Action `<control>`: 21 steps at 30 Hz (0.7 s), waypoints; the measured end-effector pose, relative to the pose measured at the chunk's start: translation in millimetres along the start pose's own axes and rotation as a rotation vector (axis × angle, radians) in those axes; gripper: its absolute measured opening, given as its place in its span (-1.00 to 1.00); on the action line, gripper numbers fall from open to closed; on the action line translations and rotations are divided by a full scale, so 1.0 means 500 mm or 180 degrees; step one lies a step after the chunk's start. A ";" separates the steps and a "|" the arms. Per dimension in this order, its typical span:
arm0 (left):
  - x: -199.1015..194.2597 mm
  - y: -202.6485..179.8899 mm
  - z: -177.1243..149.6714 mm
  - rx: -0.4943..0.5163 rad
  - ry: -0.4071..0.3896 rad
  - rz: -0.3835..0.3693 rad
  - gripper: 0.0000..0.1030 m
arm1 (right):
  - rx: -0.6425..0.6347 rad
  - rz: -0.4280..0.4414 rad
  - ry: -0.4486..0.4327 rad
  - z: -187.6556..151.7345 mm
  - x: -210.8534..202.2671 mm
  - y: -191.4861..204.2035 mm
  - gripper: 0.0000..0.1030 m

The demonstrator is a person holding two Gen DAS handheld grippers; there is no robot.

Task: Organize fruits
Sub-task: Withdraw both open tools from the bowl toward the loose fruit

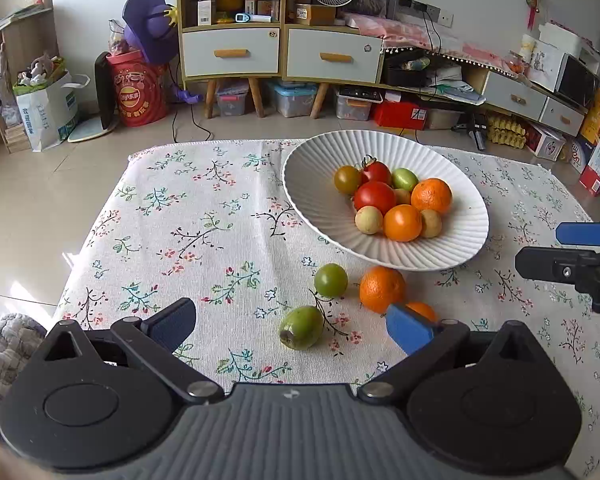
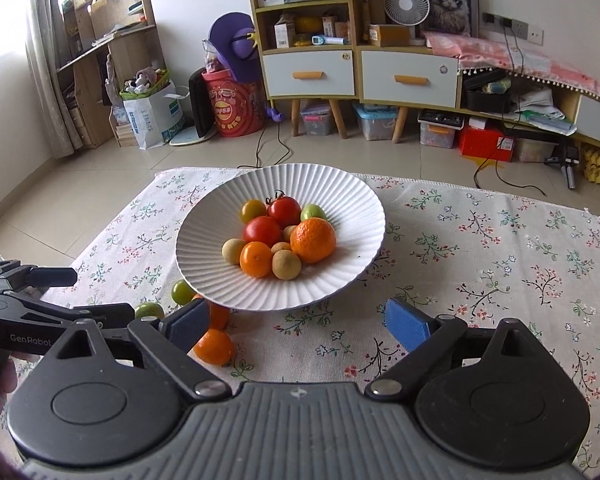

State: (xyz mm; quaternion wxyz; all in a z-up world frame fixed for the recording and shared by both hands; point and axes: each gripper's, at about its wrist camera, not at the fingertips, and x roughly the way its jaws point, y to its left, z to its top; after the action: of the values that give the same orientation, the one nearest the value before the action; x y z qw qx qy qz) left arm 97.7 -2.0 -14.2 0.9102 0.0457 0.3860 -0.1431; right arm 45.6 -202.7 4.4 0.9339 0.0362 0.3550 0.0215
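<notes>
Spread wide and empty, my left gripper [image 1: 290,330] has the oblong green fruit [image 1: 301,327] lying between its pads, long axis slanting toward the bowl [image 1: 452,248]; right gripper [image 2: 298,326] spread too, empty, farther off.

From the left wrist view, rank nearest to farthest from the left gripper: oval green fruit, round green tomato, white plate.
1. Oval green fruit, lying between the open left gripper's fingers.
2. Round green tomato, just beyond it on the cloth.
3. White plate, farthest, ahead and to the right.

Left gripper [image 1: 292,326] gapes around green fruit [image 1: 301,327] near bowl [image 1: 320,208].
</notes>
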 end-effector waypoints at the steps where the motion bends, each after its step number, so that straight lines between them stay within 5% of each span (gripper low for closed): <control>1: 0.001 0.000 -0.004 0.0021 0.0005 0.0005 0.89 | -0.0047 -0.0018 0.0015 -0.007 0.002 0.005 0.83; 21: 0.065 -0.025 -0.081 0.0561 0.0160 -0.0140 0.89 | -0.0687 0.0010 0.0356 -0.078 0.050 0.071 0.87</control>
State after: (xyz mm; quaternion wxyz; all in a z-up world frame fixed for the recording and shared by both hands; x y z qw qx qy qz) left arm 87.3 -13.6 -65.3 0.8893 0.1207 0.3956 -0.1953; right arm 37.6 -163.5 -38.3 0.9111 -0.0652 0.4022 0.0630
